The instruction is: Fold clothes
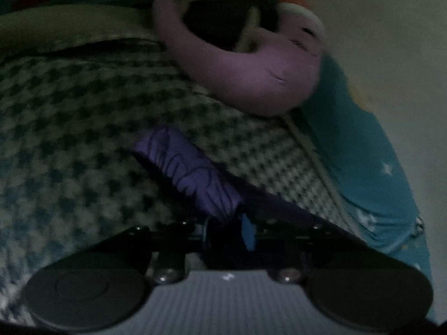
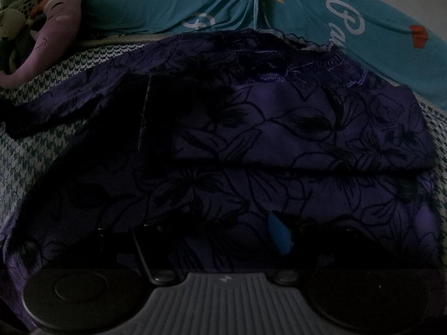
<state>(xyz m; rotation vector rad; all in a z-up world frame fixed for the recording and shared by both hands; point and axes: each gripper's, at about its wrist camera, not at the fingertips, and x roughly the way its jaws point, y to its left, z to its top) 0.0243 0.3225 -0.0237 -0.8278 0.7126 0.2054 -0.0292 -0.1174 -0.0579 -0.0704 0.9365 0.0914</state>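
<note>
Left gripper point(image 1: 223, 231): my jaws pinched on a rolled sleeve end of the top point(image 1: 190, 167), right at my tips
Right gripper point(image 2: 212, 237): jaws spread, hovering low over the top point(image 2: 279, 139), nothing held
Top: half-folded on the bedspread point(image 2: 56, 67) ahead of me
Handling: thin, limp, likely slippery; take hems or corners
Beyond: plush point(image 1: 251, 78), teal sheet point(image 2: 223, 5)

We read white cursive "Pa" on teal cotton bedsheet with stars point(image 2: 321, 19), rest cut off by purple cloth; white looped letter further left, unclear; nothing else legible
</note>
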